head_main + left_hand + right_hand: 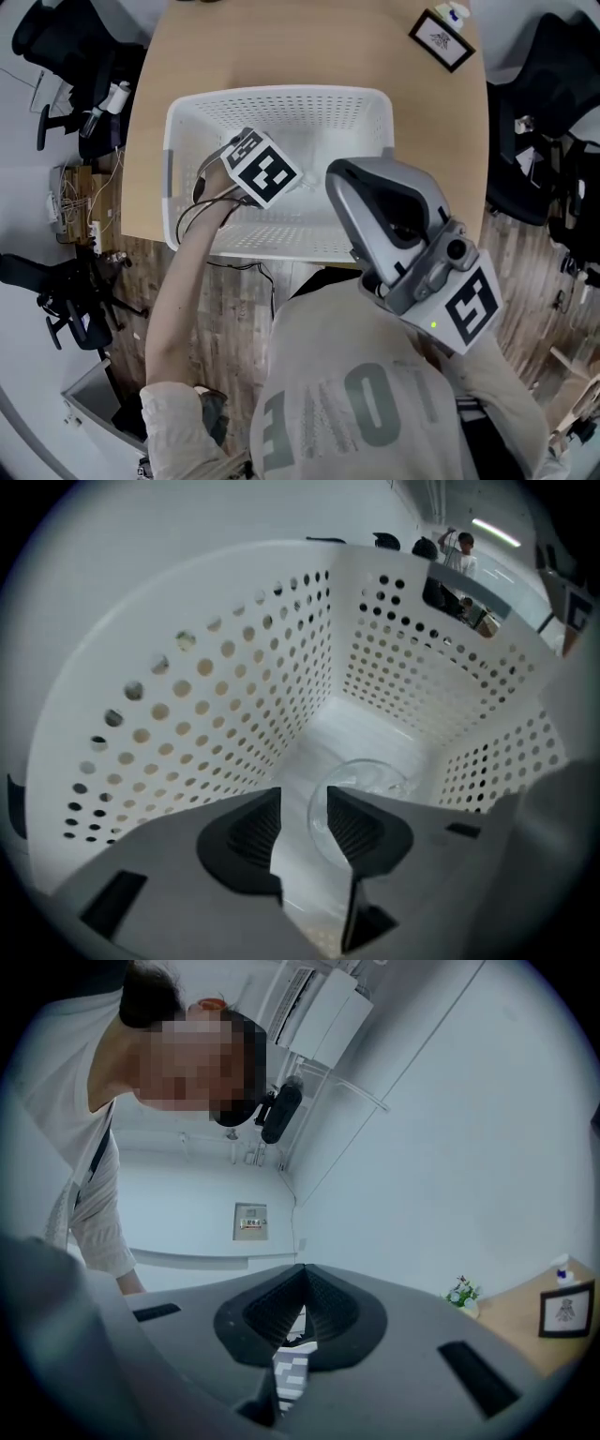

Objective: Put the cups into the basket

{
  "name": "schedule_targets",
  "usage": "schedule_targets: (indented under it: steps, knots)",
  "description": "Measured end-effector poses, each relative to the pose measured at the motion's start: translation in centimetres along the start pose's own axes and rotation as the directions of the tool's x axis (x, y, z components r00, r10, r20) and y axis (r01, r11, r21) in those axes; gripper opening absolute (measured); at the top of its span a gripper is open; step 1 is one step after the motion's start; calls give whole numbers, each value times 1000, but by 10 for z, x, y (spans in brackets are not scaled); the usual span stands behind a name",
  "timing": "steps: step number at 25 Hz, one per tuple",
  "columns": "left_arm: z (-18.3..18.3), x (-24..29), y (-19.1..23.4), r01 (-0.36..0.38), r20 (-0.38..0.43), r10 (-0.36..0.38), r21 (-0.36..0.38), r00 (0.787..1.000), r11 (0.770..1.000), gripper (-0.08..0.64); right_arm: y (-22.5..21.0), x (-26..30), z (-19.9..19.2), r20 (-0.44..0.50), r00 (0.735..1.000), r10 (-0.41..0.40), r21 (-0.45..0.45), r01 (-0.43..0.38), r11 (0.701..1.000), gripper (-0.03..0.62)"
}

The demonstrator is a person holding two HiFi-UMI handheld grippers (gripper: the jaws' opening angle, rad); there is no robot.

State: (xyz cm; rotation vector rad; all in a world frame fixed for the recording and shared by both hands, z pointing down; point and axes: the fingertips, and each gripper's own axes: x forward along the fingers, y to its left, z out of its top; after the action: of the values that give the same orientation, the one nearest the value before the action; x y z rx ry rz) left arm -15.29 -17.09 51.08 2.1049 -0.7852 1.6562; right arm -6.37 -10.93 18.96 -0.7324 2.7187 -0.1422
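Observation:
A white perforated basket (281, 101) stands on the wooden table (431, 141). My left gripper (305, 822) reaches down inside it, and its marker cube (265, 169) shows over the basket's middle. The jaws stand open. A clear cup (367, 778) lies on the basket floor (356, 733) just past them, partly behind the right jaw, and the pads do not press on it. My right gripper (339, 176) is raised close to the person's chest, over the basket's near right corner. In the right gripper view the right gripper (302, 1283) is shut, holds nothing and points at the room.
A small framed picture (441, 39) stands at the table's far right corner, with a little plant (461, 1291) near it. Black office chairs (548, 103) flank the table on the right and the left (61, 47). Cables (80, 202) lie on the floor at the left.

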Motion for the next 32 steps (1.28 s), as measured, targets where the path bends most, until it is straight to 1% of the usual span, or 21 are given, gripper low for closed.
schedule_targets:
  steps: [2,5,7,8,9,10,11,12,15,16,17,18,19,20,23,25,27,28,29,30,32]
  knots:
    - [8,-15,6,-32,54,34,-37,998,999,153,4,0,1,-4,1000,-1,-6,1,1000,-2]
    - [26,-44,18,-51,188,82,-163,979,985,153,6,3,7,-6,1000,-15,-49,15,999,-2]
    - [41,-74,25,-66,298,135,-230,945,971,153,8,4,14,5,1000,-22,-101,22,995,-2]
    - [49,-94,27,-83,356,173,-254,918,964,152,9,3,15,4,1000,-25,-111,25,994,-2]
    - [56,-116,29,-102,413,215,-278,885,955,149,10,2,15,-2,1000,-28,-110,28,994,-2]
    - [63,-139,30,-122,471,261,-305,843,944,123,10,0,15,-7,999,-32,-105,31,994,-2]
    - [70,-161,29,-138,526,305,-332,794,933,54,11,-1,15,-9,999,-37,-100,35,994,-2]
    - [75,-183,27,-149,576,341,-354,743,923,25,12,-1,16,-9,999,-40,-98,39,994,-2]
    - [87,-241,14,-184,694,420,-390,585,902,9,16,-3,20,-1,999,-42,-104,42,994,-2]
    - [89,-261,8,-206,726,449,-404,521,891,9,17,-3,21,1,999,-44,-106,44,993,-2]
    - [91,-282,2,-227,753,482,-426,448,876,9,18,-3,21,0,999,-49,-107,49,993,-2]
    - [92,-302,-4,-245,771,517,-455,372,856,9,17,-4,20,-4,998,-57,-109,57,992,-3]
    - [91,-319,-11,-265,775,551,-486,309,833,9,16,-5,19,-10,998,-69,-113,67,991,-2]
    - [87,-331,-18,-296,769,583,-510,263,807,9,15,-5,17,-18,997,-82,-119,79,990,-2]
    - [78,-358,-40,-452,751,645,-530,144,718,9,11,-6,14,-31,992,-121,-132,116,984,-2]
    - [73,-366,-52,-522,745,662,-537,75,663,9,8,-6,13,-31,989,-142,-146,136,980,-2]
    - [65,-365,-62,-544,736,677,-556,29,628,9,8,-5,8,-46,987,-154,-173,144,974,-3]
    - [60,-362,-66,-544,731,683,-567,16,619,9,8,-4,4,-61,986,-156,-188,143,972,-3]
    - [56,-358,-68,-539,725,688,-576,11,615,9,9,-4,-1,-77,985,-156,-203,138,969,-3]
    - [52,-354,-70,-532,721,693,-582,13,615,9,10,-3,-6,-94,983,-155,-216,131,967,-3]
    - [47,-346,-69,-515,713,700,-589,29,622,9,13,-1,-16,-125,981,-149,-234,116,965,-3]
